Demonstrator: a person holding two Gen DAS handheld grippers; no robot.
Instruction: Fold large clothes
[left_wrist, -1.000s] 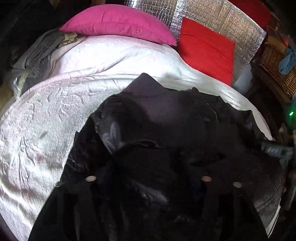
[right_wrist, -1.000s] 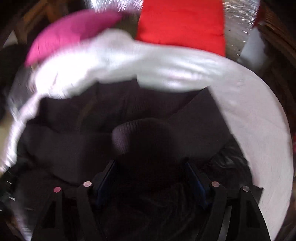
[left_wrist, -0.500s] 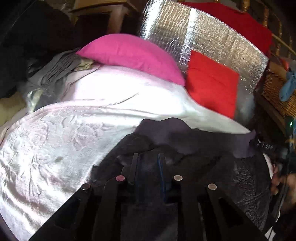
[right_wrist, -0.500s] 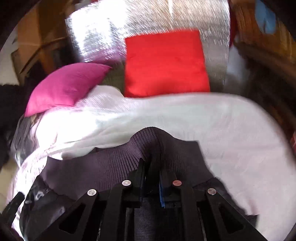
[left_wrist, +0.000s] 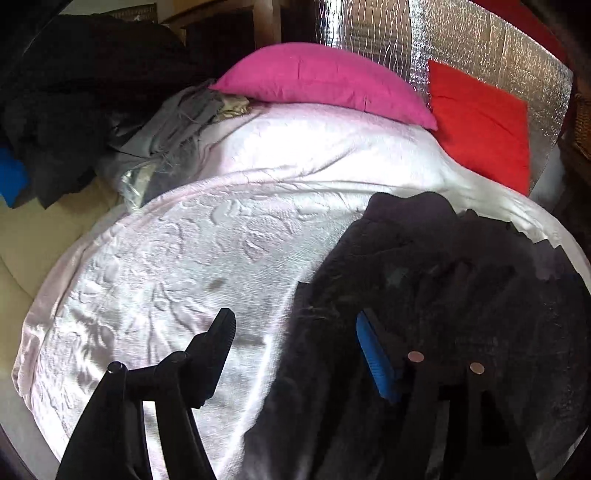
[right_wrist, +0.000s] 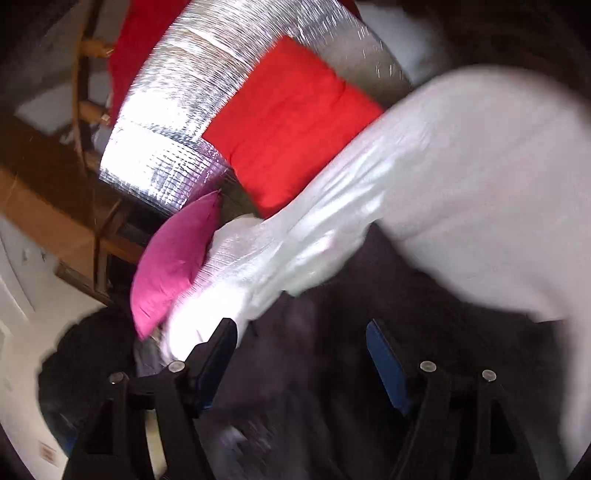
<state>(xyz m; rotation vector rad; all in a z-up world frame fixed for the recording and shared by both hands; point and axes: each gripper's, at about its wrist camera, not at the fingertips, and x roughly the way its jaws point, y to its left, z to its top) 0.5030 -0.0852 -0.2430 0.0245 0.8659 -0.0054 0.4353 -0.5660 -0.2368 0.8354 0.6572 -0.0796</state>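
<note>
A large dark jacket (left_wrist: 436, 295) lies bunched on the right part of a bed covered with a pale pink sheet (left_wrist: 184, 266). My left gripper (left_wrist: 295, 332) is open and empty, low over the jacket's left edge; one finger is over the sheet, the blue-padded finger (left_wrist: 373, 354) over the dark cloth. In the tilted, blurred right wrist view the jacket (right_wrist: 314, 369) fills the bottom. My right gripper (right_wrist: 299, 343) is open above it and holds nothing.
A magenta pillow (left_wrist: 321, 81) and a red cushion (left_wrist: 480, 122) lean on a silver foil panel (left_wrist: 461, 44) at the head of the bed. Grey clothes (left_wrist: 166, 136) and a dark heap (left_wrist: 74, 92) lie at the left. The white sheet (right_wrist: 461, 184) shows in the right view.
Both grippers were shut on the jacket's ribbed hem half a second ago; both have opened and let it go. The jacket now lies on the bed. The right gripper has tilted.
</note>
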